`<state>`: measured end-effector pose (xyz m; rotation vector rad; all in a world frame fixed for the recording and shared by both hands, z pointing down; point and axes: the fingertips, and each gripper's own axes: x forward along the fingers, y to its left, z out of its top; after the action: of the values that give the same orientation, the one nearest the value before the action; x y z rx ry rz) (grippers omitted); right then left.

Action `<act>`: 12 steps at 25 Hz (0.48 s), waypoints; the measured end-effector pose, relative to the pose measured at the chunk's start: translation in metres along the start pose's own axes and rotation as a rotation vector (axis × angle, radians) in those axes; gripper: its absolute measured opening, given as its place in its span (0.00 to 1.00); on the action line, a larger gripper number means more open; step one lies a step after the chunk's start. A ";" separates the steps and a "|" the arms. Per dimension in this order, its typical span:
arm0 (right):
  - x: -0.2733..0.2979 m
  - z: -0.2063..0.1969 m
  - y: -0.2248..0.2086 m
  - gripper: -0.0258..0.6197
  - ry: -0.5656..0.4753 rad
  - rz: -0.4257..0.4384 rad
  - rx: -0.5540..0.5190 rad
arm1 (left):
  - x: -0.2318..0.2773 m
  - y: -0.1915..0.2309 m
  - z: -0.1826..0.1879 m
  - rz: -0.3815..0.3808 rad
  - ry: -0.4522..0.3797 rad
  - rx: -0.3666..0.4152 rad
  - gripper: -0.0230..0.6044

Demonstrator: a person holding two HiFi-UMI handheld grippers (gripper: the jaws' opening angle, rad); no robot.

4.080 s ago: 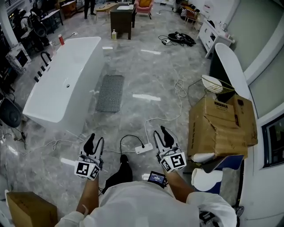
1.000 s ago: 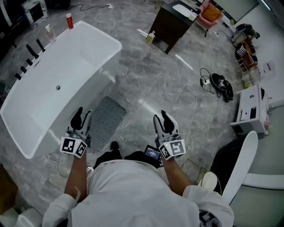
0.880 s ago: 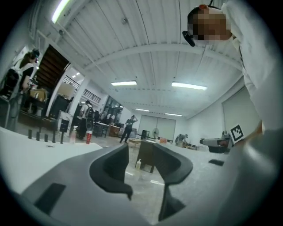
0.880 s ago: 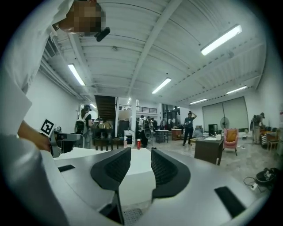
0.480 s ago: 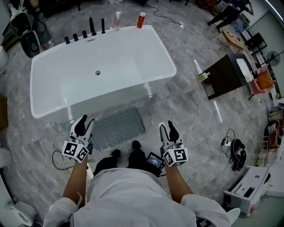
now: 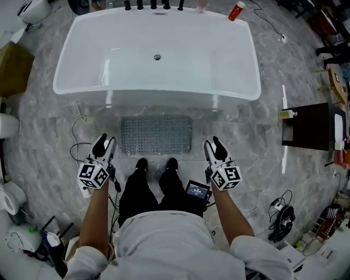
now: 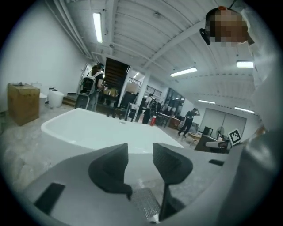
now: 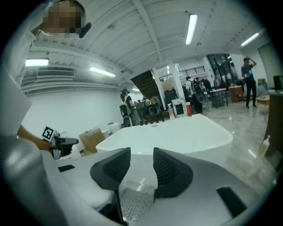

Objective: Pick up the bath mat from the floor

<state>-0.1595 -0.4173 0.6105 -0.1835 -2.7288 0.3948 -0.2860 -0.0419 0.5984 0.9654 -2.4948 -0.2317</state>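
Bath mat [image 6: 156, 135] logged as mid-grey with a regular grid of small dots, floor [image 6: 246, 143] as pale grey marbling veined white, bathtub [image 6: 158, 54] as plain white. Black fingers [image 7: 110, 170] on left gripper [image 6: 105, 143] and right gripper [image 6: 214, 145], each bearing black-and-white square markers. Red bottle [image 6: 236, 11]; brown cardboard box [image 6: 13, 68].

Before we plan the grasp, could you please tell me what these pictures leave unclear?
- Bath mat: each gripper view shows only a sliver; the left gripper and right gripper cover the rest themselves.
- Taps: head view, cut by the top edge.
- Red bottle: head view, label too small to read.
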 end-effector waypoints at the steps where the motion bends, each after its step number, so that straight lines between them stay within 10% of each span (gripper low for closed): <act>1: 0.010 -0.020 -0.009 0.29 0.033 0.010 0.035 | -0.001 0.010 -0.024 0.027 0.029 -0.034 0.31; 12: 0.110 -0.228 -0.097 0.29 0.353 0.010 0.089 | 0.059 0.089 -0.276 0.058 0.432 -0.166 0.33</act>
<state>-0.1807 -0.4333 0.8804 -0.2197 -2.3600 0.4396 -0.2479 -0.0137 0.8908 0.7785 -2.0693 -0.1857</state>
